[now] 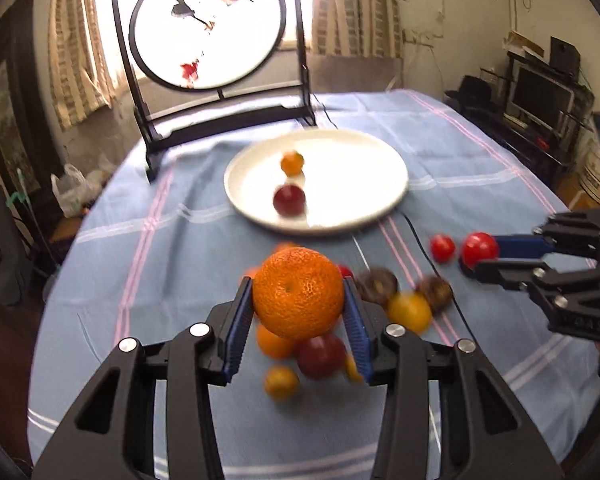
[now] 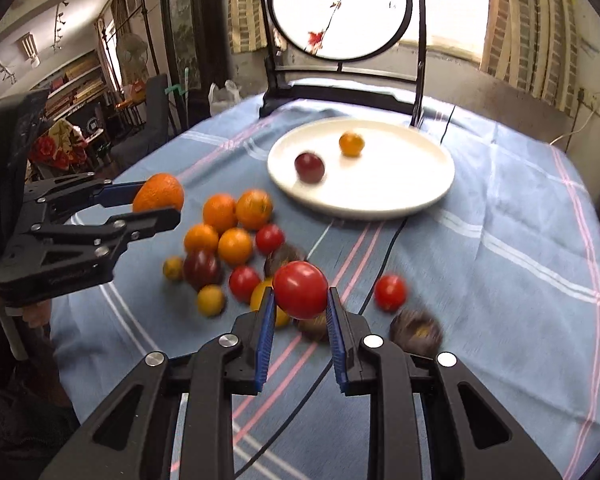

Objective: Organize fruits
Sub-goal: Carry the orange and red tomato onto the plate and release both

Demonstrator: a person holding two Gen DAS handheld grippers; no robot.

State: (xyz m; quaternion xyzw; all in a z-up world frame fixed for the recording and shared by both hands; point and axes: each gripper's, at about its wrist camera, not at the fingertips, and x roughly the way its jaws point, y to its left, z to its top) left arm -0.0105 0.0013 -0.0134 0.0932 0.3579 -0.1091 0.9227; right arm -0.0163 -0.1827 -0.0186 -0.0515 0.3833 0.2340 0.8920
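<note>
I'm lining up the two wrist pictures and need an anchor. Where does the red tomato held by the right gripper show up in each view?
Left wrist view: the red tomato sits at the far right, mid-height, between the right gripper's fingers.
Right wrist view: the same tomato is low in the centre, clamped between the blue pads.
Shared landmark: the white plate, beyond the tomato in both.

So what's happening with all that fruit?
A person is sorting fruit with two hand-held grippers. The left gripper is clamped on an orange, and the right gripper is clamped on a red tomato. Both are lifted above the pile on the blue tablecloth. The white plate behind already has two small fruits on it.
</note>
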